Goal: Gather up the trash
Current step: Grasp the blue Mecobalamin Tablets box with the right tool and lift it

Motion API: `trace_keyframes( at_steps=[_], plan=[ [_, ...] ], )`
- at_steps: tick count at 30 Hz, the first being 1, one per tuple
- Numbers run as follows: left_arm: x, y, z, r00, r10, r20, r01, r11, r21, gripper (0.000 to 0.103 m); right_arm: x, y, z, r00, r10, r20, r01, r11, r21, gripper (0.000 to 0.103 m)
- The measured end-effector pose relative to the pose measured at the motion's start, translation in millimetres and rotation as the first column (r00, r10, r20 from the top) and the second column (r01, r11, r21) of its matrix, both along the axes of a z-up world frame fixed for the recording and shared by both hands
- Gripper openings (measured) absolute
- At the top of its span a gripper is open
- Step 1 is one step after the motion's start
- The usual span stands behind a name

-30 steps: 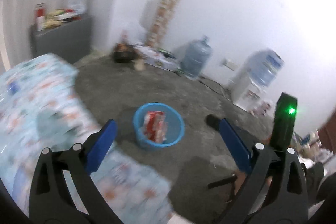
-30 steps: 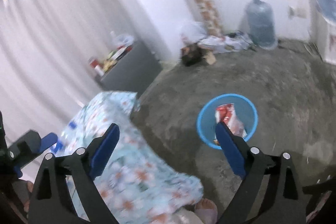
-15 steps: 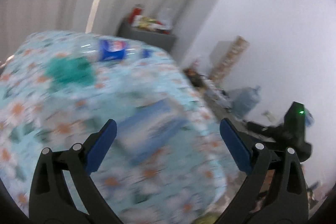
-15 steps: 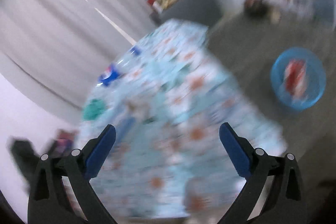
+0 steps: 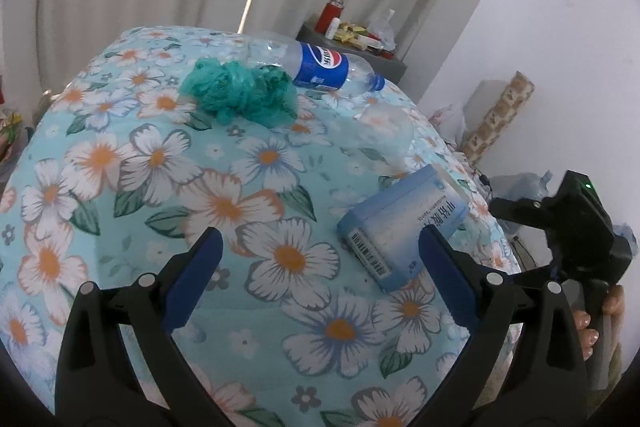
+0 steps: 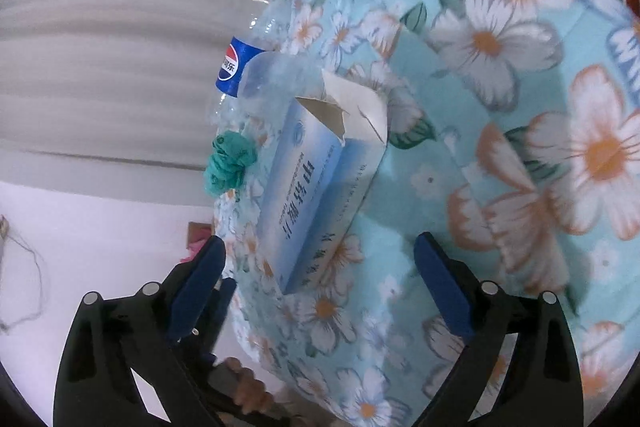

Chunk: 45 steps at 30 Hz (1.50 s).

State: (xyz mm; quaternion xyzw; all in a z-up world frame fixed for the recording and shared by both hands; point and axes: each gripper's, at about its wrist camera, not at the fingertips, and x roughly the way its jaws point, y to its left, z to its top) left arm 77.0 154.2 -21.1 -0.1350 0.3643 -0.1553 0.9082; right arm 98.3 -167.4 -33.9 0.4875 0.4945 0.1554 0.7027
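Trash is spread on the floral cloth [image 5: 132, 163]: a blue carton [image 5: 400, 227] with its end flap torn open, a capped Pepsi bottle [image 5: 320, 63] lying on its side, and a green wad [image 5: 240, 93] beside it. Both the left gripper [image 5: 320, 263] and right gripper [image 6: 318, 267] are held wide apart, nothing gripped, with the carton just ahead of each.

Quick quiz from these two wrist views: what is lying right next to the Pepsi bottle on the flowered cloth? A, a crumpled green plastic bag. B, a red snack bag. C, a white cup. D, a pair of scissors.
A: the crumpled green plastic bag lies right against the Pepsi bottle on the flowered cloth; the blue carton lies apart, nearer both open grippers.
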Motion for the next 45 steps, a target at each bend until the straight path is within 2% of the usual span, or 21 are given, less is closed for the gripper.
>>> trace_keyframes(
  at_steps=[3,6,10,12,15,18,22,23,25,26,27,28,29,30,33,36,37,39,41,45],
  plan=[
    [4.9,-1.1,-6.1,0.999,-0.032,0.003,0.032,0.999,-0.039,0.094,6.6,3.6,-6.8,1.0,-0.003,-0.006,0.003,0.999,0.038,0.085],
    [14.9,-3.7,-9.2,0.994,-0.105,-0.017,0.102,0.986,-0.129,0.094,17.9,7.4,-11.0,1.0,-0.021,-0.014,0.022,0.999,0.028,0.078],
    [40.6,-13.8,-8.8,0.987,-0.158,-0.04,0.15,0.978,-0.148,0.094,19.9,10.0,-12.5,1.0,-0.028,-0.005,0.028,1.0,0.002,0.068],
    [61.0,-19.3,-12.1,0.981,-0.178,-0.075,0.163,0.972,-0.171,0.094,19.3,8.3,-13.8,1.0,-0.029,-0.002,0.029,1.0,0.01,0.064],
    [87.2,-28.6,-21.6,0.966,-0.219,-0.138,0.181,0.953,-0.245,0.094,16.0,-0.2,-19.1,0.999,-0.037,-0.007,0.037,0.998,0.05,0.056],
    [99.3,-44.6,-31.0,0.937,-0.297,-0.182,0.237,0.927,-0.291,0.094,10.2,-12.8,-25.6,0.999,-0.051,-0.016,0.053,0.992,0.116,0.051],
    [84.3,-62.3,-35.4,0.892,-0.405,-0.204,0.329,0.888,-0.321,0.091,4.5,-29.0,-27.4,0.998,-0.057,-0.008,0.057,0.986,0.158,0.051],
    [73.5,-67.2,-34.9,0.865,-0.459,-0.203,0.368,0.855,-0.365,0.091,2.4,-33.1,-26.5,0.999,-0.054,-0.004,0.054,0.985,0.161,0.051],
    [57.7,-73.9,-34.4,0.826,-0.527,-0.201,0.412,0.807,-0.424,0.091,-0.7,-42.4,-23.8,0.999,-0.045,0.001,0.044,0.989,0.141,0.051],
    [45.5,-80.8,-33.6,0.795,-0.575,-0.195,0.448,0.772,-0.45,0.091,-1.8,-46.7,-22.6,0.999,-0.038,0.001,0.038,0.991,0.125,0.053],
    [36.1,-86.5,-32.8,0.771,-0.608,-0.191,0.477,0.749,-0.46,0.091,-2.2,-49.2,-22.2,1.0,-0.031,0.0,0.031,0.993,0.114,0.055],
    [27.9,-91.5,-32.4,0.756,-0.626,-0.192,0.497,0.739,-0.454,0.091,-2.9,-52.8,-21.7,1.0,-0.021,-0.007,0.021,0.995,0.097,0.057],
    [18.4,-96.3,-32.2,0.751,-0.63,-0.198,0.512,0.744,-0.428,0.091,-3.6,-55.7,-20.9,1.0,-0.014,-0.009,0.014,0.996,0.087,0.062],
    [12.2,-97.8,-32.1,0.757,-0.621,-0.204,0.517,0.759,-0.396,0.091,-3.7,-56.8,-20.4,1.0,-0.008,-0.003,0.009,0.996,0.091,0.07],
    [8.8,-85.4,-31.7,0.836,-0.516,-0.186,0.456,0.843,-0.284,0.092,-6.3,-58.9,-21.0,1.0,0.005,0.016,-0.006,0.994,0.109,0.079],
    [14.2,-61.4,-39.6,0.905,-0.388,-0.173,0.34,0.906,-0.253,0.093,-6.3,-51.8,-16.8,0.999,0.002,0.041,-0.005,0.997,0.074,0.086],
    [15.1,-57.6,-41.9,0.91,-0.376,-0.176,0.323,0.907,-0.269,0.093,-9.0,-50.4,-14.5,0.999,0.001,0.051,-0.005,0.998,0.067,0.088],
    [16.7,-48.2,-45.5,0.91,-0.379,-0.17,0.308,0.89,-0.336,0.093,-7.3,-45.2,-12.0,0.998,-0.001,0.064,-0.002,0.999,0.053,0.093],
    [15.7,-47.8,-45.3,0.915,-0.363,-0.174,0.29,0.894,-0.34,0.093,-10.4,-41.4,-9.0,0.996,0.004,0.089,-0.006,1.0,0.021,0.095],
    [11.3,-54.0,-42.5,0.906,-0.375,-0.196,0.302,0.898,-0.321,0.094,-13.9,-34.5,-4.4,0.991,0.025,0.128,-0.021,0.999,-0.032,0.096]
  ],
)
